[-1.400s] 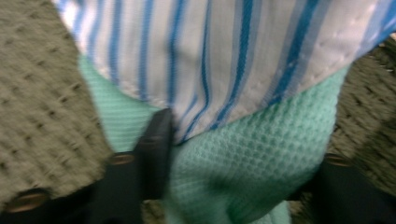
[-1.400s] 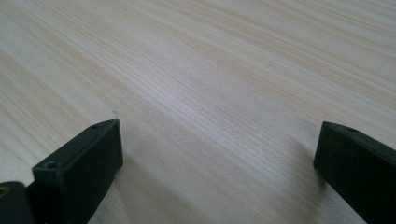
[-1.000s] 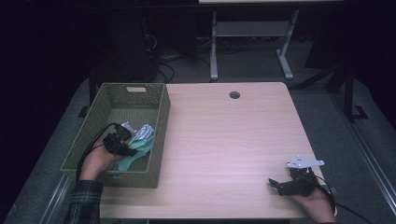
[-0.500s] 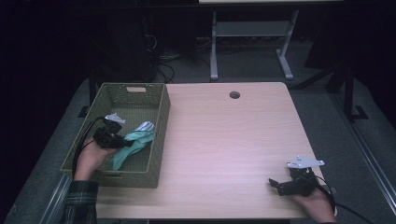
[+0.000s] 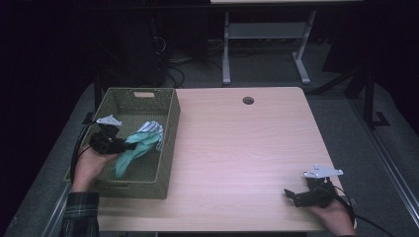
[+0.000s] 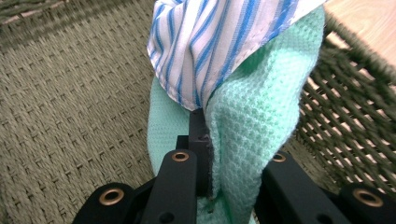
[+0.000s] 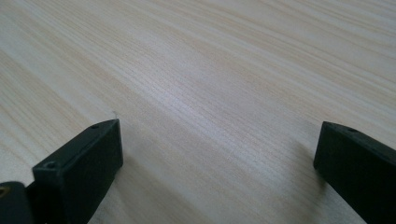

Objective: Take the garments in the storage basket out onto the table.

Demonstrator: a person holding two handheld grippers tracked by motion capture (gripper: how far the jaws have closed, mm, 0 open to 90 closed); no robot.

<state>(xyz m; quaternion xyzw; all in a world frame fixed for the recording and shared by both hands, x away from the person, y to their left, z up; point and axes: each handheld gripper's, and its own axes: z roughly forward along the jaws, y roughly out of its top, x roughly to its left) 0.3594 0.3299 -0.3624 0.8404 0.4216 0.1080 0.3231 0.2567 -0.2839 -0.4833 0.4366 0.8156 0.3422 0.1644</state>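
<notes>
Snagging looks likely: left gripper [image 5: 132, 145], at left of frame, pinches green cloth [image 5: 132, 153] under striped cloth [image 5: 150, 129] in basket [image 5: 168, 148]; right gripper [image 5: 292, 196] gapes empty.

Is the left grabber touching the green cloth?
Touching. In the left gripper view, the left gripper has its black jaws pinched on the green cloth, fabric squeezed between them.

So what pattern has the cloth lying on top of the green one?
White with blue stripes: the striped cloth shows best in the left gripper view, draped over the green cloth.
</notes>
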